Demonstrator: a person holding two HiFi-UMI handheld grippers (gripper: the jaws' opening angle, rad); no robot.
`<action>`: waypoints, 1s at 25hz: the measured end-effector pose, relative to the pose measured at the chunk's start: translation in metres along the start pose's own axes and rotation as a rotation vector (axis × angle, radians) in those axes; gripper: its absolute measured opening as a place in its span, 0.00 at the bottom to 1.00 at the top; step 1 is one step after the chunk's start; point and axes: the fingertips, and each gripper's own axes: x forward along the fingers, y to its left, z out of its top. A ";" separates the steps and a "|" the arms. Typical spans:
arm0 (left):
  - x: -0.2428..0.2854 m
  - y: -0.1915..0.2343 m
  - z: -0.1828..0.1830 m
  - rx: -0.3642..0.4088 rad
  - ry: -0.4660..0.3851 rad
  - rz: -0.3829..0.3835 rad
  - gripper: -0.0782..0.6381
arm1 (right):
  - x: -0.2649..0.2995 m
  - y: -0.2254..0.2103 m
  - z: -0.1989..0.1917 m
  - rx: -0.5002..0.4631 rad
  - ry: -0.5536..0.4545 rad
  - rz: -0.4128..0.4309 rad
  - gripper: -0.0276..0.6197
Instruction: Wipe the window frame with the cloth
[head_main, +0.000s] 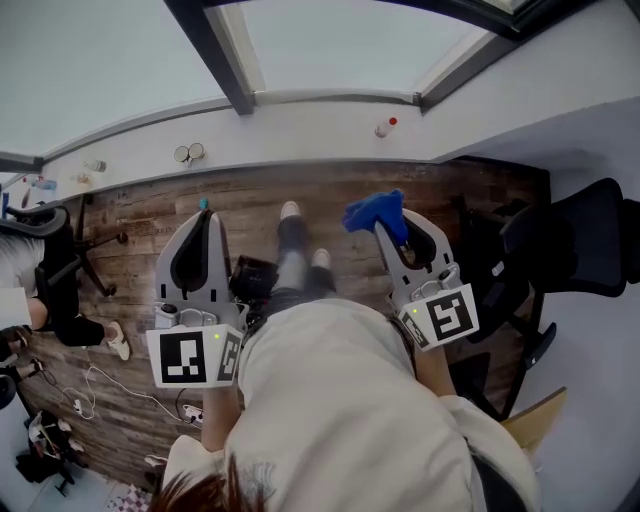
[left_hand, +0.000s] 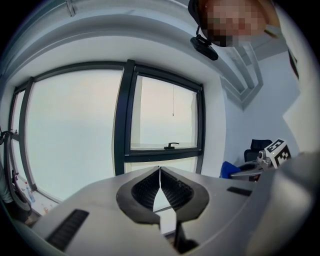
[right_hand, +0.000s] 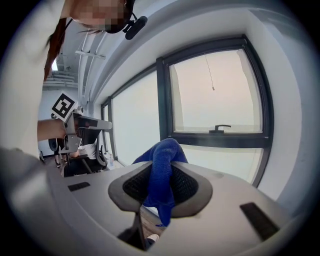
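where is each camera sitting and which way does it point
Head view: on the person's head, looking steeply down at floor and sill; torso, legs, left tongs, right tongs show.
Left gripper view: on the left tongs, facing the window frame over shut, empty jaws; torso at right.
Right gripper view: on the right tongs, facing the same window, shut on the blue cloth; arm at left.
Shared: both gripper views show the window handle and the other tongs.

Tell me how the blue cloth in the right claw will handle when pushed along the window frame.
The blue terry cloth is probably floppy: it bulges above the right claw and a tail droops below. It seems light, held by a pinch alone. Its looped weave would likely drag, not slide, on the window frame.
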 end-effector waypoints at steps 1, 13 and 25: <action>0.010 0.007 0.002 -0.001 0.003 -0.003 0.12 | 0.011 -0.005 0.005 -0.001 -0.004 -0.007 0.18; 0.118 0.089 0.042 -0.021 -0.031 -0.071 0.12 | 0.130 -0.051 0.062 0.003 -0.037 -0.088 0.18; 0.172 0.107 0.042 -0.066 0.006 -0.098 0.12 | 0.189 -0.061 0.077 -0.054 0.032 -0.056 0.18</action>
